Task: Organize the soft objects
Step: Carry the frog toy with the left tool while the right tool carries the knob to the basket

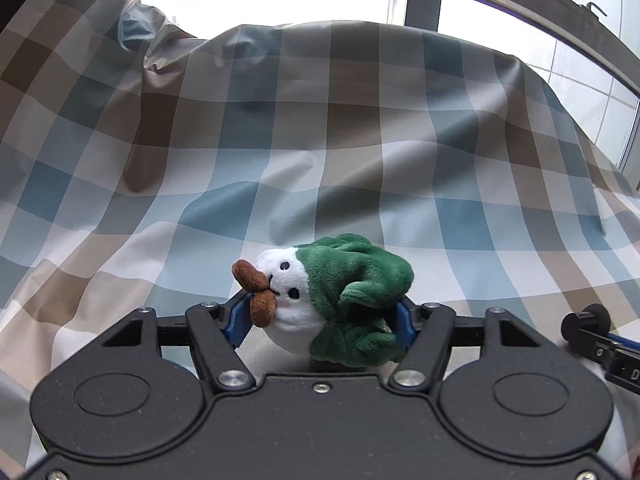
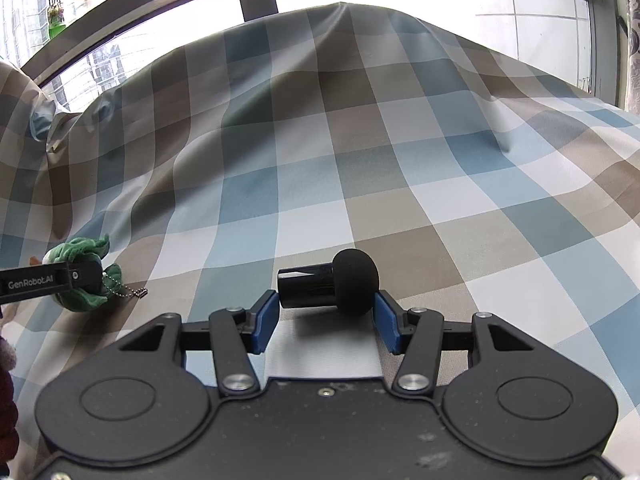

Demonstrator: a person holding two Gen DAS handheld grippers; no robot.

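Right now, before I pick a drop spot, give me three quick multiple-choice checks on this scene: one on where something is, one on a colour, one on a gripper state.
1. Where is the plush toy?
A. Between the fingers of the left gripper
B. On the window sill
C. Between the fingers of the right gripper

2. What colour is the plush toy's leafy part?
A. Red
B. Green
C. Yellow

3. What is the right gripper doing?
A. Wide open over bare cloth
B. Shut on a black foam-tipped cylinder
C. Shut on a fold of the checked cloth

Answers:
1 A: the left wrist view shows both blue pads pressing its sides.
2 B: green fabric covers the half beside the white face.
3 B: the right wrist view shows the blue pads touching the cylinder's flat end and its round foam head.
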